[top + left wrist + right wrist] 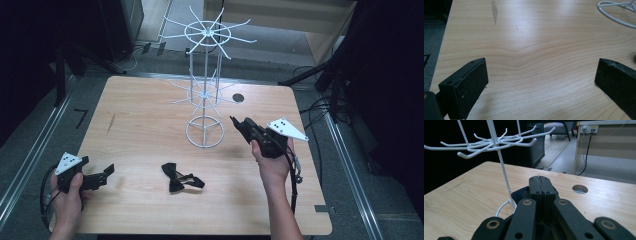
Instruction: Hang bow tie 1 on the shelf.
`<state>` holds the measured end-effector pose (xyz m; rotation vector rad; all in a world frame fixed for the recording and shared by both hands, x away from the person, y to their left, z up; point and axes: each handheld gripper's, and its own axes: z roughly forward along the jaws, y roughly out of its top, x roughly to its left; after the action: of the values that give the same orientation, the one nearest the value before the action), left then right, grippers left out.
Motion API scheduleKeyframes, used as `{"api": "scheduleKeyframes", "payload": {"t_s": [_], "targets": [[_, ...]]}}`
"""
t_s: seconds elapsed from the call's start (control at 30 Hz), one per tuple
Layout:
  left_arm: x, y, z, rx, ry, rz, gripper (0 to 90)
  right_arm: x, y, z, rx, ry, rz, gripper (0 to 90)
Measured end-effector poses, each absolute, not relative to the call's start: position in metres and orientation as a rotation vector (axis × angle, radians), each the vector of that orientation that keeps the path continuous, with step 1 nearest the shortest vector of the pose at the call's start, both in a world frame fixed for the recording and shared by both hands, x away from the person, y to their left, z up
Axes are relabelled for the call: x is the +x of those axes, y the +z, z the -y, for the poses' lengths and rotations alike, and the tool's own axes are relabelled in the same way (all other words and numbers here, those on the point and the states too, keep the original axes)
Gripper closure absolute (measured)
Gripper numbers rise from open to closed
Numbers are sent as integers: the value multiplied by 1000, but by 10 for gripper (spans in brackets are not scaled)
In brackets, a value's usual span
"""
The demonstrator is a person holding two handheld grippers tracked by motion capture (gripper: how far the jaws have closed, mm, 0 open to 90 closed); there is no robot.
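A black bow tie (181,178) lies on the wooden table (140,125) near its front middle. Behind it stands a white wire rack (205,90) with two tiers of hooked arms; the right gripper view has the rack (499,157) close on its left. My right gripper (236,122) is held above the table just right of the rack's base ring. Its jaws are pressed together (541,180) with dark blue cloth (520,193) showing between and below them. My left gripper (105,175) rests low at the front left, jaws wide apart over bare wood (541,82).
A round hole (238,97) is cut in the table behind the right gripper. The rack's base ring (616,10) lies far ahead and right of the left gripper. Dark stands and cables ring the table, and metal rails run along both sides.
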<state>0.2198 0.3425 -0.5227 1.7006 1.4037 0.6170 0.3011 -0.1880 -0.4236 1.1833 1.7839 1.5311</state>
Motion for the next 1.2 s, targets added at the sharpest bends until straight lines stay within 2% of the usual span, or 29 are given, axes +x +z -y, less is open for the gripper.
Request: {"api": "scheduleKeyframes", "payload": {"t_s": [1.2], "targets": [[220,-523,-344,1701,607,-1401,0,342,-390,181,1246,1492,-1651,900]]}}
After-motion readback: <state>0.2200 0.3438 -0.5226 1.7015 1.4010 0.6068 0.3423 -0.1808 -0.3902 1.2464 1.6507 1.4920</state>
